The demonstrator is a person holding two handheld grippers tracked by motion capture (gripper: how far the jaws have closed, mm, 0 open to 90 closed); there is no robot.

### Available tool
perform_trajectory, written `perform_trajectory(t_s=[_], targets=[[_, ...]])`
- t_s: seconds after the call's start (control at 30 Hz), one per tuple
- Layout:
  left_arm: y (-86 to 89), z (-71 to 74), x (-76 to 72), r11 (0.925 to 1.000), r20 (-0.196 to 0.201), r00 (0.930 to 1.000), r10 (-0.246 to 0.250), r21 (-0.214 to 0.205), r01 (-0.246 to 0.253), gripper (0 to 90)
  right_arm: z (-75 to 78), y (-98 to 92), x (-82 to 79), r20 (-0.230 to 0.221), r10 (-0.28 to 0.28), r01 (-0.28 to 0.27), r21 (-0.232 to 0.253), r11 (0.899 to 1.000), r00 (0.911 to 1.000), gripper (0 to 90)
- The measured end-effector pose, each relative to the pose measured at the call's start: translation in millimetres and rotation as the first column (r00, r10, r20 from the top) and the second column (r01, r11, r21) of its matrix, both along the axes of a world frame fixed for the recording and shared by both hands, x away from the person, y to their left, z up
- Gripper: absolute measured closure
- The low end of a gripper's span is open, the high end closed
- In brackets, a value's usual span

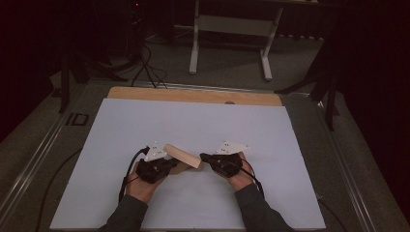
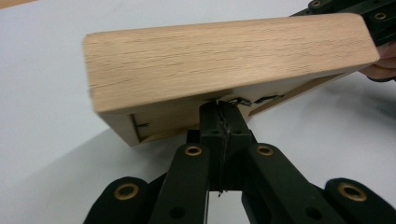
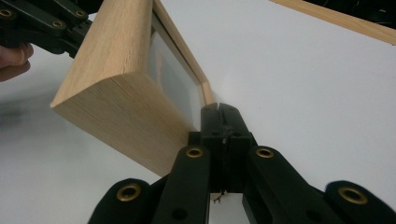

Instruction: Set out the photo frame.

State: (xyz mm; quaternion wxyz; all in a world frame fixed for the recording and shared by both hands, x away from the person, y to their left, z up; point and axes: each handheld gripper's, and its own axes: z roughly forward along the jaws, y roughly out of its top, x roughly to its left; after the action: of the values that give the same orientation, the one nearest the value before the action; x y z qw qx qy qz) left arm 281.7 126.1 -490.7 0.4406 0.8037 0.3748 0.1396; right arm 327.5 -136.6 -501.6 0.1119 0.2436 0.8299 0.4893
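While both of my hands hover low over the white table (image 1: 193, 121), a wooden frame (image 1: 183, 155) sits tilted between my two grippers. My left gripper (image 2: 219, 109) has its jaws pressed fully together, tips touching the frame's lower edge. My right gripper (image 3: 223, 113) is likewise closed tight, its tips against the frame's corner; I cannot tell whether either pinches anything.
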Motion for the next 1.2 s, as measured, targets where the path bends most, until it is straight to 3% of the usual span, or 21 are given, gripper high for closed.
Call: perform_trajectory(t_s=[0.77, 1.2], targets=[[-5.2, -0.4, -1.9, 0.9998, 0.0, 0.9998, -0.018, 0.011, 0.018, 89.6, 2.8, 9.9, -10.7, 0.022, 0.064, -0.064, -0.031, 0.997, 0.9977, 89.8], [-7.3, -5.2, -1.3, 0.9996, -0.012, 0.9998, -0.016, 0.023, 0.017, 89.7, 2.8, 16.2, -16.2, 0.008, 0.095, -0.095, -0.025, 0.995, 0.9954, 89.8]])
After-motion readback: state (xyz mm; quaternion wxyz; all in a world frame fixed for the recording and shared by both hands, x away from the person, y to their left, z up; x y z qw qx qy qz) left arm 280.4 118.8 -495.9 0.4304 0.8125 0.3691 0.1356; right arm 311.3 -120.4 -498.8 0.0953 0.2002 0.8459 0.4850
